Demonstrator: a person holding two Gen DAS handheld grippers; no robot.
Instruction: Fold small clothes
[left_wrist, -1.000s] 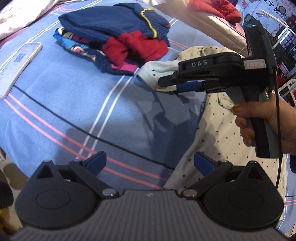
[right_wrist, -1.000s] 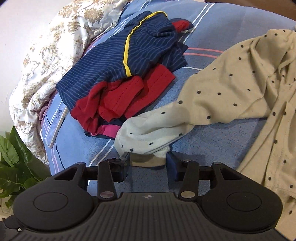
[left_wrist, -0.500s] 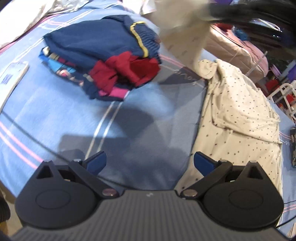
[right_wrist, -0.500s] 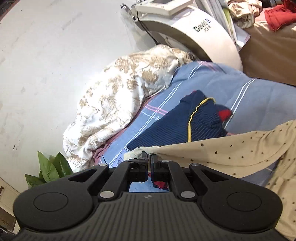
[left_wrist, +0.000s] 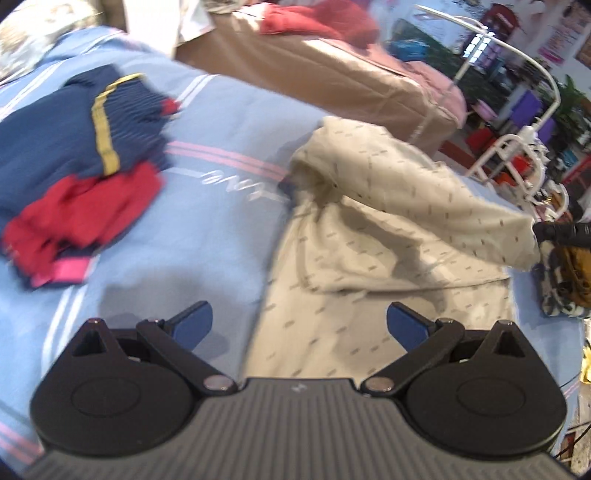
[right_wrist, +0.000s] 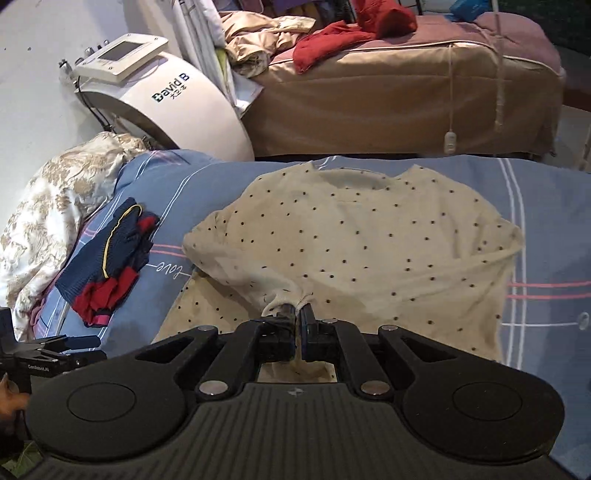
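nearest us, our right tool (right_wrist: 297, 320) is clamped on the cuff of the cream polka-dot shirt (right_wrist: 369, 236), the sleeve drawn across the body. the shirt lies spread on the blue striped bed (right_wrist: 546, 221), neckline at the far side. we judge it light, soft and limp — it will sag and crease wherever it hangs free, so cuffs, hem corners and shoulders look like the places to take hold. our left tool (left_wrist: 299, 323) hangs with its jaws apart, nothing between them, over the shirt's near edge. the left view shows the taut sleeve from the side; only the right view shows the neckline. farther off lie the navy and red clothes (right_wrist: 110, 266) — beyond them, a white machine (right_wrist: 162, 96).
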